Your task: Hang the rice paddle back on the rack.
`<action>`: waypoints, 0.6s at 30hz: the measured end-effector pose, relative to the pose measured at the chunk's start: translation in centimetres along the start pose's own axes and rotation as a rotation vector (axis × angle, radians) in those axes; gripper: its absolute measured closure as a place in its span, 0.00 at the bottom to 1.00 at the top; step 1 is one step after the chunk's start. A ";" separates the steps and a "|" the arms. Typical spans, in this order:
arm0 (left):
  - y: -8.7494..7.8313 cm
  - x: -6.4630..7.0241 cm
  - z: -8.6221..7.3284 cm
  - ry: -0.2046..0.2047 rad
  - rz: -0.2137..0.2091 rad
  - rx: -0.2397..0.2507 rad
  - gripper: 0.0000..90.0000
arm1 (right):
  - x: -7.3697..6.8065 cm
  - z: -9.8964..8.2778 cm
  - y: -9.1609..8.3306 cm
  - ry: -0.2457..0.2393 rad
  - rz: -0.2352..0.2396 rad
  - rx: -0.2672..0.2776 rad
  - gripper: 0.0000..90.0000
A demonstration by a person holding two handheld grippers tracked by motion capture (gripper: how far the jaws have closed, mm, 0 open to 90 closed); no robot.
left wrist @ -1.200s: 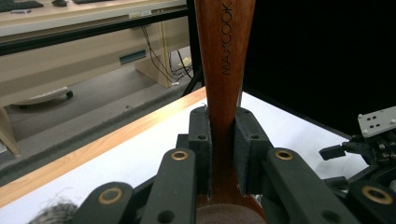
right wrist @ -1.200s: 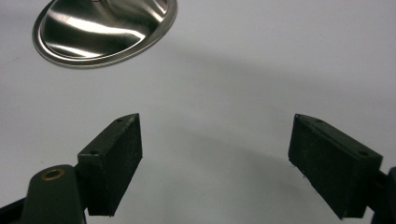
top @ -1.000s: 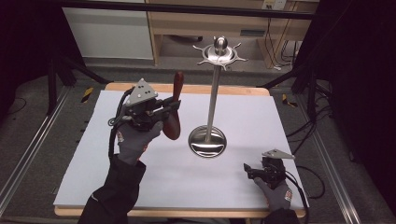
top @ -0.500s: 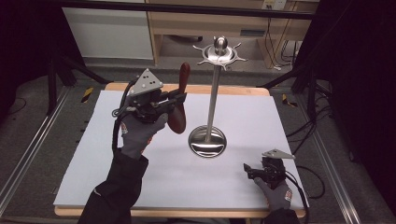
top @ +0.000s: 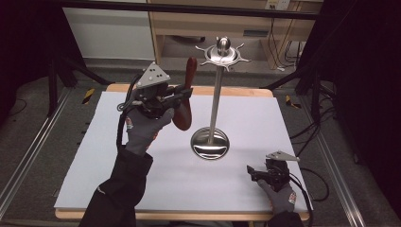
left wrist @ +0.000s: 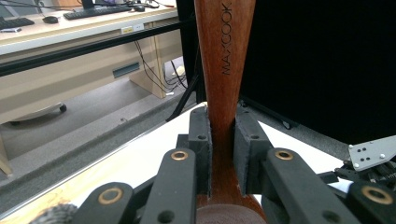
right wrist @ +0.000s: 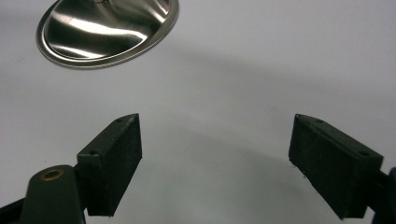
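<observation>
as clamped at its neck by the left gripper (top: 182,97), reddish-brown wooden spoon (top: 185,101): stiff, light, smooth; right gripper (top: 252,173) agape, empty.

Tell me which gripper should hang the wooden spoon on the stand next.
Probably the left gripper: it already clamps the wooden spoon beside the utensil stand. The right gripper rests open and empty, low on the table.

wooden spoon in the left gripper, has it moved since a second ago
Yes. The wooden spoon has risen, its tip now nearer the top of the steel stand.
</observation>
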State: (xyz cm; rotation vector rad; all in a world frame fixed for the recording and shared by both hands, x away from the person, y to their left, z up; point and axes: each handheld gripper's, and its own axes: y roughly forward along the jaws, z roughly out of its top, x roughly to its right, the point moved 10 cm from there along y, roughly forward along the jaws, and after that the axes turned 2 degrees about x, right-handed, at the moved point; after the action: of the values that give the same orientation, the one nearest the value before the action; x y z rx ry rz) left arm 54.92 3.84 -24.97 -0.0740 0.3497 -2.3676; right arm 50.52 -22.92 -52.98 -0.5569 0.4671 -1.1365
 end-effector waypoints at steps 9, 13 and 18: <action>0.5 0.0 0.0 0.000 0.000 -0.014 0.87 | -0.1 0.0 -0.1 0.010 0.002 -0.001 0.19; 0.7 0.0 0.0 0.005 0.002 -0.021 0.87 | 0.0 0.0 -0.1 0.004 0.003 -0.001 0.19; 0.9 0.0 0.0 0.007 0.003 -0.028 0.87 | -0.1 0.0 -0.1 0.010 0.004 -0.002 0.19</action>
State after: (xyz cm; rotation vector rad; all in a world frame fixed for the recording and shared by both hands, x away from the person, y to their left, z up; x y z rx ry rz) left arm 55.53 3.22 -25.26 -0.0777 0.3861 -2.3609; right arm 50.45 -22.88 -52.92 -0.5519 0.4773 -1.1355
